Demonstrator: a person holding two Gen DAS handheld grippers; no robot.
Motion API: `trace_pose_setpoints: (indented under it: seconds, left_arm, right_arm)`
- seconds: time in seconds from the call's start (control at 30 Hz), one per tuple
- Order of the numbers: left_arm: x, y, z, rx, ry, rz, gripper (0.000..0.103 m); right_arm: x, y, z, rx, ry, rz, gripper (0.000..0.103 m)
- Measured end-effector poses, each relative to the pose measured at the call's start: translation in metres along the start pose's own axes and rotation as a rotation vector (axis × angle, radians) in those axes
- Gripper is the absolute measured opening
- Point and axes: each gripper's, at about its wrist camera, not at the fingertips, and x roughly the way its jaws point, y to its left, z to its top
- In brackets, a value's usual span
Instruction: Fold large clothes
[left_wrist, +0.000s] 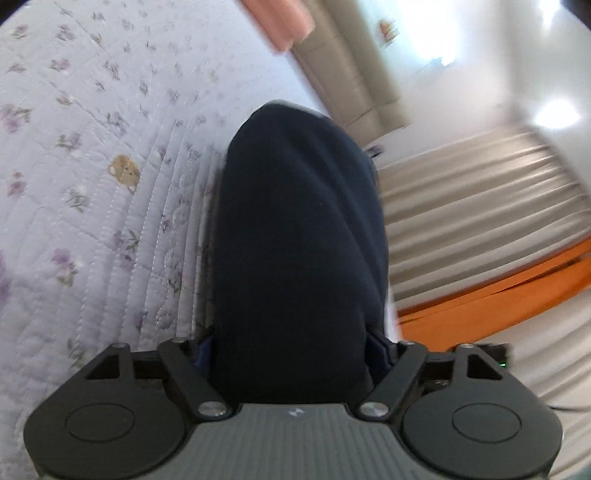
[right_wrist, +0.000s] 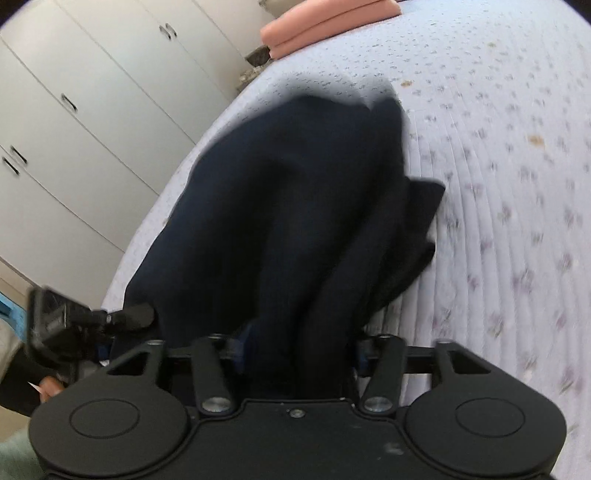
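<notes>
A dark navy garment (left_wrist: 295, 229) bulges up between the jaws of my left gripper (left_wrist: 295, 288) and hides its fingers. The blue pads at both sides lie against the cloth. In the right wrist view the same garment (right_wrist: 280, 206) runs forward from my right gripper (right_wrist: 299, 302) onto the floral quilt (right_wrist: 498, 184), with a loose flap at the right. This gripper's jaws stand wide, and a thin gap shows beside the right pad. The left gripper (right_wrist: 125, 317), in a person's hand (right_wrist: 50, 389), sits at the garment's left edge.
A folded pink cloth (right_wrist: 325, 26) lies at the far end of the bed. White wardrobe doors (right_wrist: 74, 129) stand to the left of the bed. Beige curtains (left_wrist: 480, 192) and an orange strip (left_wrist: 517, 284) are beyond the bed's right side. A beige headboard (left_wrist: 351, 74) is behind.
</notes>
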Motion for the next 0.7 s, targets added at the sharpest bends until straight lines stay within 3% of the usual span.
trace_pose_setpoints:
  seconds: [0.17,0.37,0.43,0.5,0.57,0.63,0.7]
  left_arm:
    - [-0.016,-0.01,-0.003,0.098,-0.047,0.051,0.078]
    - [-0.086,-0.048,-0.035,0.188,-0.251,0.2,0.078]
    - [-0.096,-0.068,-0.044,0.213,-0.267,0.222,0.074]
    - [-0.088,-0.09,-0.051,0.231,-0.224,0.237,0.066]
    - [-0.07,-0.116,-0.061,0.317,-0.204,0.37,0.066]
    - [-0.041,-0.128,-0.072,0.4,-0.148,0.528,0.066]
    - [-0.021,-0.124,-0.089,0.438,-0.084,0.685,0.068]
  right_arm:
    - [-0.01,-0.003,-0.011,-0.014,-0.057,0.03,0.078]
    - [-0.054,0.025,-0.034,-0.15,-0.166,-0.119,0.079]
    - [-0.07,0.028,-0.047,-0.112,-0.204,-0.108,0.079]
    - [-0.068,0.032,-0.052,-0.002,-0.132,-0.11,0.079]
    - [-0.062,0.043,-0.048,0.061,-0.054,-0.147,0.075]
    - [-0.061,0.059,-0.056,0.035,-0.09,-0.176,0.075]
    - [-0.049,0.075,-0.065,-0.087,-0.113,-0.318,0.075]
